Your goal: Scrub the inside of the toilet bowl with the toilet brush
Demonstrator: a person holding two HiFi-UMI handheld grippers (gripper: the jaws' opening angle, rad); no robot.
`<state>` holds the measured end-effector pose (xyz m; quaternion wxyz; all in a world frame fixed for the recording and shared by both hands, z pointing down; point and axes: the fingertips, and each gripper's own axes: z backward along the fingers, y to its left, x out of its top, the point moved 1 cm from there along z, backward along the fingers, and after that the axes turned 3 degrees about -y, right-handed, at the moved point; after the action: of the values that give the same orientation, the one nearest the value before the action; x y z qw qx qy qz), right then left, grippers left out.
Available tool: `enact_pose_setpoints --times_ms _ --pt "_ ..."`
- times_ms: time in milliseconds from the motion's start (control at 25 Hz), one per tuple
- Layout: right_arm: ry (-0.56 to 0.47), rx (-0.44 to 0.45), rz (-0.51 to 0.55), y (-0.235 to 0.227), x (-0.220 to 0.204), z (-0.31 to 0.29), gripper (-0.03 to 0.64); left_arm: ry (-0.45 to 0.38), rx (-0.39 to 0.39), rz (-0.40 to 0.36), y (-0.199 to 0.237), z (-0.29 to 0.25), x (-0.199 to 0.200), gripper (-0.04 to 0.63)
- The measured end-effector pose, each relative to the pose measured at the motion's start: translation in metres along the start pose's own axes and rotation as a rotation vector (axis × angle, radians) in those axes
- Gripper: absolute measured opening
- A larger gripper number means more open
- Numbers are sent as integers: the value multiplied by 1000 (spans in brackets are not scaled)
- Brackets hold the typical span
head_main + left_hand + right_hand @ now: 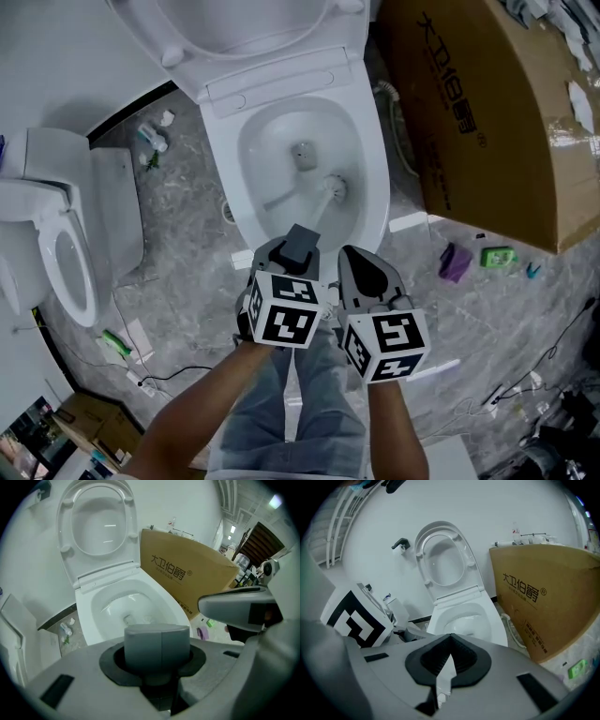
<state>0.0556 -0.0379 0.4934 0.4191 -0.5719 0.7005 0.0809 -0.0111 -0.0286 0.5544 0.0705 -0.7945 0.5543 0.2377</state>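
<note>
Grey marbled floor tiles [187, 272] spread across a cramped washroom, with a big cardboard box [487, 112] crowding the upper right of the frame. Nearest, at lower centre of the head view, the left gripper [294, 249] has its fingers clamped on the grey butt end of the toilet brush [317, 208]. Its own view shows that stub [157, 645] seated in the notch between them. Just to its right, the right gripper [367, 272] has its fingers pressed together on nothing, with only a thin sliver of light between them. From the left gripper the shaft slants up the frame to the brush head [335, 187], which lies low inside the toilet bowl [223, 178], just right of and below the drain [303, 155] at frame centre. Beyond, the seat and lid [244, 28] stand raised at the top edge. The scrubbing looks to be under way. A hold at the very end of the handle gives a long lever, so the clamp should be firm or the stub may twist in the notch. It would be best to lean the bristles against the porcelain and sweep in overlapping rings from under the rim down toward the drain. Slow strokes would stop water flicking out, and the empty right gripper should stay clear of the shaft.
</note>
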Motion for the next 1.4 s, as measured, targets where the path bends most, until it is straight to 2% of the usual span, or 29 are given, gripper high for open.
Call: enact_pose_setpoints --times_ms 880,1400 --pt "50 -19 20 -11 -15 -32 -2 -60 40 8 64 -43 46 158" --pt "41 -12 15 7 -11 -46 -2 -67 113 36 111 -22 55 158"
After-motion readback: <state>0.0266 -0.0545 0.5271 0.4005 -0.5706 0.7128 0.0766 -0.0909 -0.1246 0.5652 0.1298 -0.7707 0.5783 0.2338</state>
